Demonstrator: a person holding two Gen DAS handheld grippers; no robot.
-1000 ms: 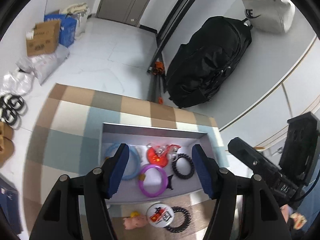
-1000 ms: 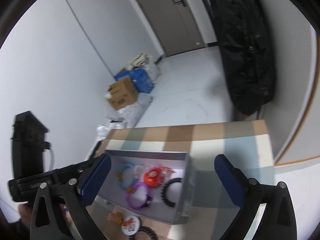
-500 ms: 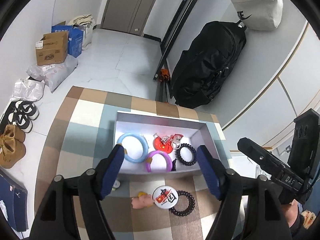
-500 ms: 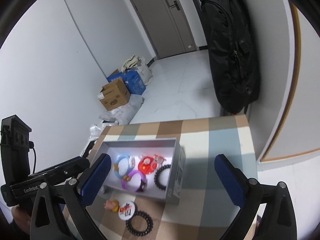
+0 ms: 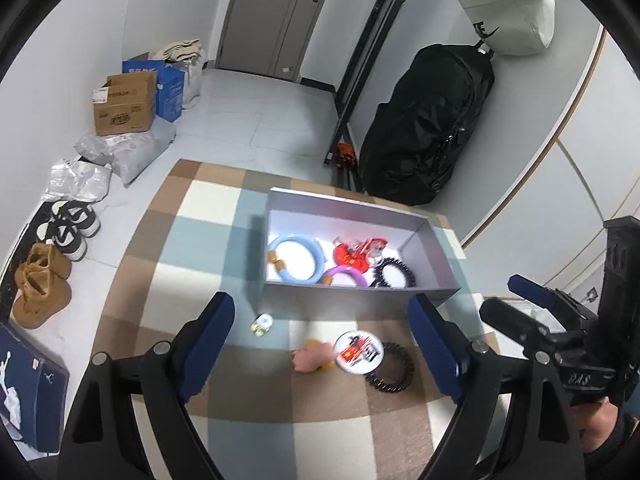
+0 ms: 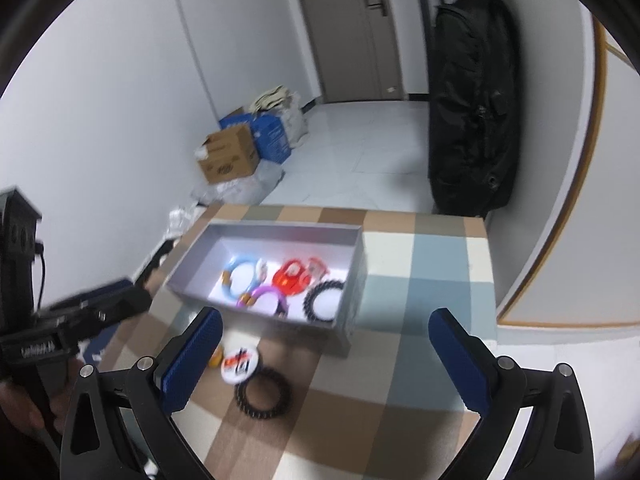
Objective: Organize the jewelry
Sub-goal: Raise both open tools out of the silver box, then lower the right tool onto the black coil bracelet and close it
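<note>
4 pieces in the box point(image 5: 352, 294), 4 outside.

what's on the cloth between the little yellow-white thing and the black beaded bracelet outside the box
In the left wrist view, a pink figure and a round white badge lie between the small yellow-white piece and the black bracelet; badge and bracelet look touching.

A matt grey cardboard box point(image 5: 344, 294) is sitting on a soft checked woven cloth point(image 5: 192, 232) of tan, cream and pale blue. Inside the box, a smooth glossy light-blue plastic bangle point(image 5: 295, 258), a shiny purple plastic bangle point(image 5: 347, 274), a glossy translucent red plastic charm point(image 5: 354, 254) and a ridged black plastic coil ring point(image 5: 394, 274) are lying. Just in front of the box, a glossy round white badge point(image 5: 358, 351) and a dark, shiny coiled plastic ring point(image 5: 390, 368) are resting on the cloth.
</note>
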